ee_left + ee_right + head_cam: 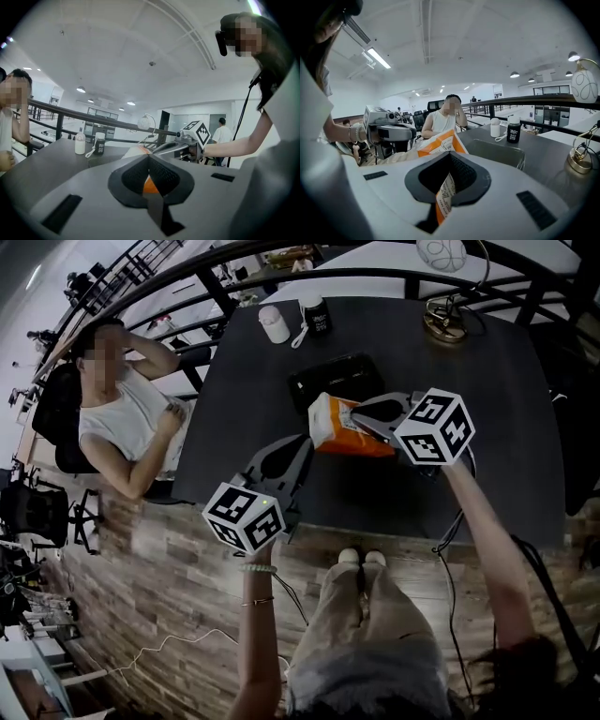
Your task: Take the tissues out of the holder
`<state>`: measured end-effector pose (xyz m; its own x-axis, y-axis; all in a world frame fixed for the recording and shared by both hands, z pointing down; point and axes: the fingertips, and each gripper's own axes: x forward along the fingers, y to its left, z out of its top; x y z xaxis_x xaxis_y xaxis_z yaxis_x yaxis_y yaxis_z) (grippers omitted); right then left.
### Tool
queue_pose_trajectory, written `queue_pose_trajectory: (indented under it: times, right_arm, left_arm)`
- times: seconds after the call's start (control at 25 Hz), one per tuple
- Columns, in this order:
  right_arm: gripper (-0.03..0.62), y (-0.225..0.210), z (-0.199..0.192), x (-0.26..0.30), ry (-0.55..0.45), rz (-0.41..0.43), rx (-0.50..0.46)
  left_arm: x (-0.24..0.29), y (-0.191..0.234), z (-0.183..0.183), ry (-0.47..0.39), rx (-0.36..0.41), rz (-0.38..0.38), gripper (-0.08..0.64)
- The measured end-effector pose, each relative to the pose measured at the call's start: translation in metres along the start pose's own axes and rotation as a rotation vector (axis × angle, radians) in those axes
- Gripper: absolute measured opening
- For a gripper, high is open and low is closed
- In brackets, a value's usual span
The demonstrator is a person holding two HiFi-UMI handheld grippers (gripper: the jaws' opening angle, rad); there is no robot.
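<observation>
My left gripper (149,159) fills 6 o'clock, its jaws together and tips meeting, with an orange sliver of the pack (150,186) pinched between the pads. Just past the tips, the right gripper (161,149) reaches in from 3 o'clock, its cube (199,132) above the hand. On the table (42,161) at 10 o'clock, a bottle (80,143) and a cup (99,143) stand just beside each other. A person (8,126) sits at 9 o'clock.

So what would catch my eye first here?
The orange-and-white tissue pack, held over the dark table, pinched by the left gripper and the right gripper, each bearing a black-and-white marker cube. Next, the seated person beside the table, at the head view's left.
</observation>
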<state>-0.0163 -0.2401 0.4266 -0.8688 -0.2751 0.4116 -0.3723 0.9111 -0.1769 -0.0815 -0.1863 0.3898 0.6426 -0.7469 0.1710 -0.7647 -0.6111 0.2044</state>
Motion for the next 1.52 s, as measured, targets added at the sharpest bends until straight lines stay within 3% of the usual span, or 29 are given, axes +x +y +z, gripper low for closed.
queue_pose_trajectory:
  times: [1.04, 1.52]
  right_arm:
    - [0.014, -0.007, -0.071, 0.067, 0.223, -0.062, -0.003]
    - [0.014, 0.004, -0.087, 0.088, 0.345, -0.104, -0.071]
  left_arm:
    - [-0.008, 0.015, -0.070, 0.139, -0.095, -0.010, 0.008]
    - [-0.022, 0.020, -0.076, 0.143, -0.111, 0.015, 0.008]
